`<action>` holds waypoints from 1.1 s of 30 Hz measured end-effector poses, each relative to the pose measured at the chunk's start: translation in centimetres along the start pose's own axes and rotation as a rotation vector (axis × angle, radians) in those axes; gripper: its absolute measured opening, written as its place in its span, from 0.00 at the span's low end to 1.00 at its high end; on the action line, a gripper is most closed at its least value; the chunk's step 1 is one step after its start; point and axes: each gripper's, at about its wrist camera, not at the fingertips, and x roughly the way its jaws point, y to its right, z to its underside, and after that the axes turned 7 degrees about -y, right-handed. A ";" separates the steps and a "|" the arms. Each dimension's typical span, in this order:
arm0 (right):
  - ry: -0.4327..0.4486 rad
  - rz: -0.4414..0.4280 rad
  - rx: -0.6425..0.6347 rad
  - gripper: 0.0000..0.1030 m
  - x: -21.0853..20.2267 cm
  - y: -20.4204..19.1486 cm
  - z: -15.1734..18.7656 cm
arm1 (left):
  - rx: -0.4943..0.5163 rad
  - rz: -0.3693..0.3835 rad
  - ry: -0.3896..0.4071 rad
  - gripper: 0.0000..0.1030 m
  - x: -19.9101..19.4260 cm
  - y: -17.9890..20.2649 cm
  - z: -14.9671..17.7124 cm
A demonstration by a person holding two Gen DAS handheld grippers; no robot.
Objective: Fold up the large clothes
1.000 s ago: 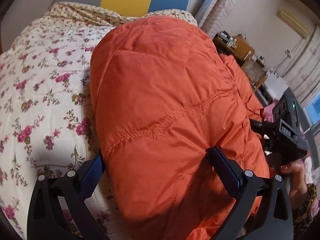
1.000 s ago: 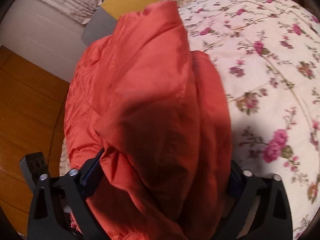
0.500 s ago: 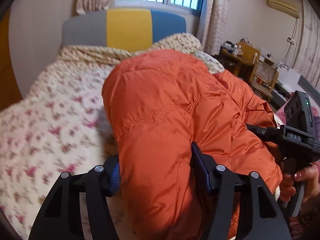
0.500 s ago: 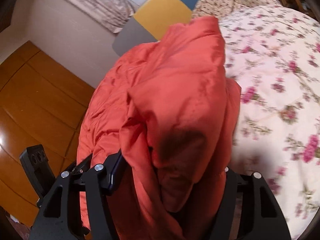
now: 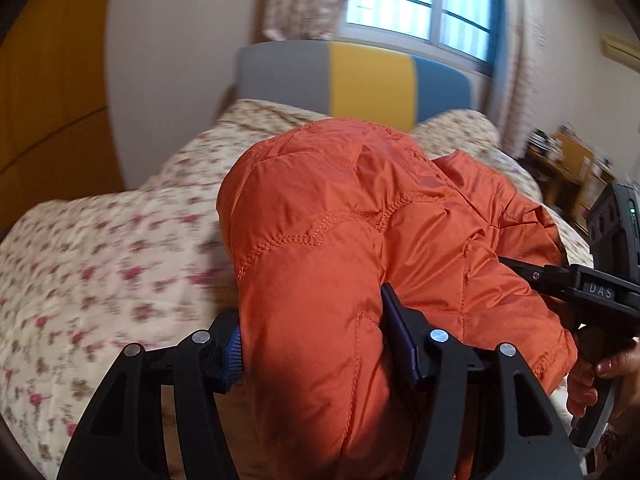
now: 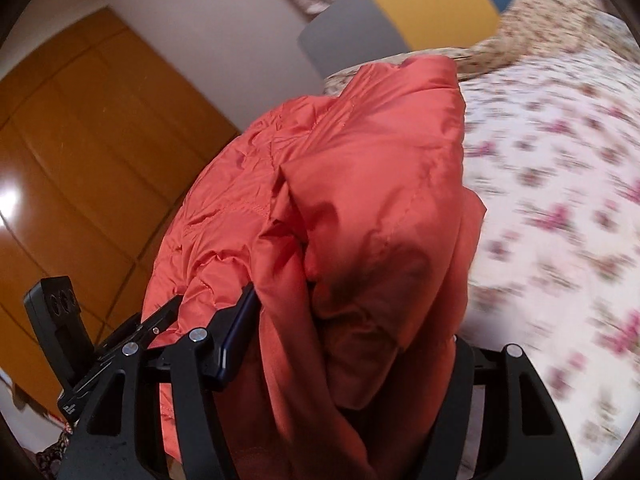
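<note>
An orange quilted down jacket [image 5: 340,232] is bunched up over the floral bed cover [image 5: 100,248]. My left gripper [image 5: 316,340] is shut on a thick fold of its near edge and holds it raised. My right gripper [image 6: 352,328] is shut on another bunch of the same jacket [image 6: 360,168]. The right gripper also shows at the right edge of the left wrist view [image 5: 592,288], close beside the left one. The left gripper's body shows at the left of the right wrist view [image 6: 60,328]. The jacket hides the fingertips.
The bed has a grey, yellow and blue headboard [image 5: 360,80] under a window [image 5: 420,4]. Orange wooden wardrobe doors [image 6: 80,140] stand to the left. A cluttered desk [image 5: 568,160] is at the far right. Floral bedding [image 6: 560,180] spreads to the right.
Both grippers have closed in on the jacket and lifted it. The cameras have tilted up, so more wall, window and wardrobe show. The jacket is more bunched.
</note>
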 end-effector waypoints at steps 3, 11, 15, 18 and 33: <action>-0.035 0.028 -0.062 0.62 5.2 -2.6 -1.0 | -0.052 -0.045 -0.003 0.58 0.4 -3.5 0.4; -0.019 0.141 -0.082 0.77 7.5 -2.9 0.3 | -0.126 -0.138 -0.023 0.85 1.9 -6.0 2.4; 0.034 0.185 -0.045 0.77 4.5 -2.2 1.0 | -0.115 -0.185 -0.011 0.87 0.1 -4.3 2.8; 0.067 0.304 -0.043 0.77 3.0 -1.7 2.1 | -0.110 -0.129 0.071 0.90 -2.0 -3.5 3.1; -0.018 0.368 0.034 0.83 2.2 -1.3 7.6 | -0.020 -0.168 -0.104 0.93 -1.0 -1.1 5.1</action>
